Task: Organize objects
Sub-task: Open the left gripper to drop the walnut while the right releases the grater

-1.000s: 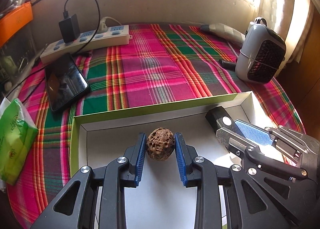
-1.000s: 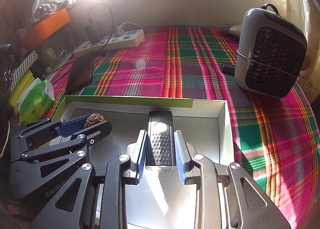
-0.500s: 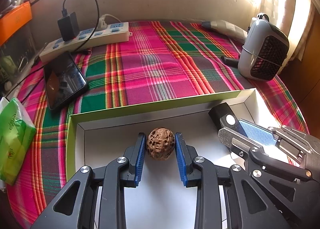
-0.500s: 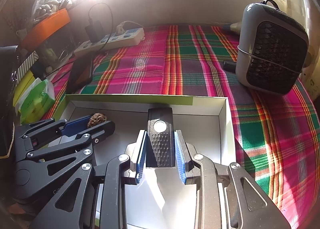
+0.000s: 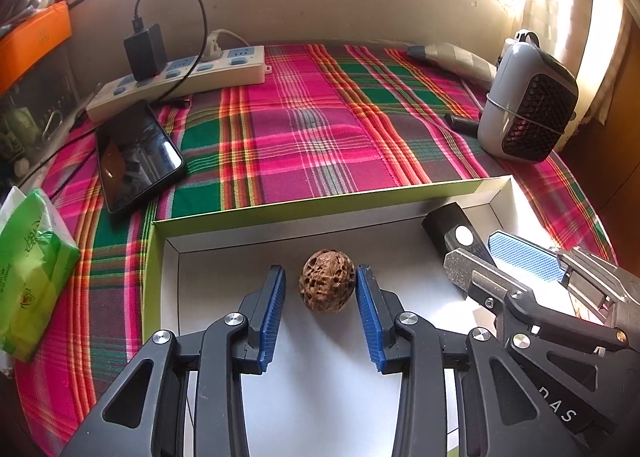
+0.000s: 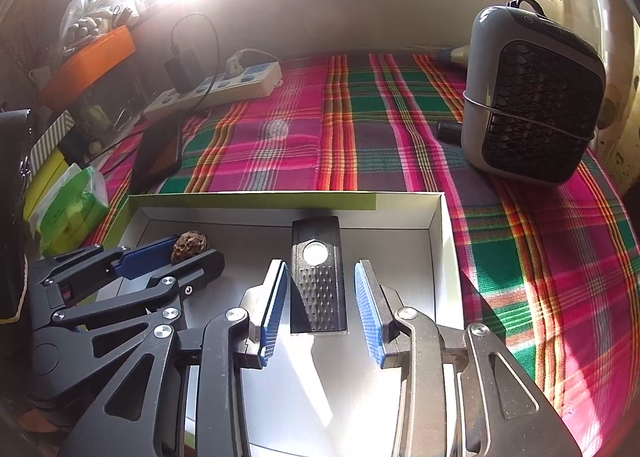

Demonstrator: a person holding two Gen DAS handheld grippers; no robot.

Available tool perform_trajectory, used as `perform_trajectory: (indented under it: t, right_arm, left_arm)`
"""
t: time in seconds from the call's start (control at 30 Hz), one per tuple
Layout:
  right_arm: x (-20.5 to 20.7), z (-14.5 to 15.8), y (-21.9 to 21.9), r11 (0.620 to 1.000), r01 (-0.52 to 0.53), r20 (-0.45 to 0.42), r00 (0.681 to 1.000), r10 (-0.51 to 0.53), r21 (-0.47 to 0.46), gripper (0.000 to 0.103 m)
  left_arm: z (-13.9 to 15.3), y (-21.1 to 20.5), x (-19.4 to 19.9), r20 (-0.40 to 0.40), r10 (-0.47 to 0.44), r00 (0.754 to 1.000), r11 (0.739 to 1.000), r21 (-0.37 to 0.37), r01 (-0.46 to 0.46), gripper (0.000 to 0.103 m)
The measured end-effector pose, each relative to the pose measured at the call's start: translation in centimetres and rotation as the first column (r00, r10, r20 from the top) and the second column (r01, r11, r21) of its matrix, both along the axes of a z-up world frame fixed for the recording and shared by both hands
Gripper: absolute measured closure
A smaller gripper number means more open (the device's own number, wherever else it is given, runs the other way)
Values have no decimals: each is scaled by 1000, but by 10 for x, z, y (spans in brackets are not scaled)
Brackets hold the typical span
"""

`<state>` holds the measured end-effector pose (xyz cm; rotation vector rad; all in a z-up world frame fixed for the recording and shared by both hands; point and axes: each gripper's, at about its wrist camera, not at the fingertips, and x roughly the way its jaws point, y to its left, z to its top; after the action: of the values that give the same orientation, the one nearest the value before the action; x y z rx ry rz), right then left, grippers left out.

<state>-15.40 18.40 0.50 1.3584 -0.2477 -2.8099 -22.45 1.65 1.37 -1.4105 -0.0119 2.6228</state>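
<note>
Both grippers opened, wrinkled round walnut (image 5: 327, 286) released, ribbed black block (image 6: 318, 280) released

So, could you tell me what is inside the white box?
A walnut and a black grater-like tool lie in the white box; the grippers hide its near floor.

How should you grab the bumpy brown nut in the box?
Grip the walnut across its widest middle, coming straight in from the near side as the left gripper already sits. It is round and may roll, so close both pads evenly on opposite sides.
</note>
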Motion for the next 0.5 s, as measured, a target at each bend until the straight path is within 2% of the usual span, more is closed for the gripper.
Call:
perform_trajectory:
  t: [0.07,0.5]
  right_arm:
    - [2,1,3,1000,8,1,1000,-8,-20,54]
    - [34,17,-3,1000,12,-44,999,-12,-14,54]
  left_arm:
    - [4,-2,2,-11,5,1000,1000,-3,-5,67]
    - [28,-4,46,-73,14,997,1000,13,-13,67]
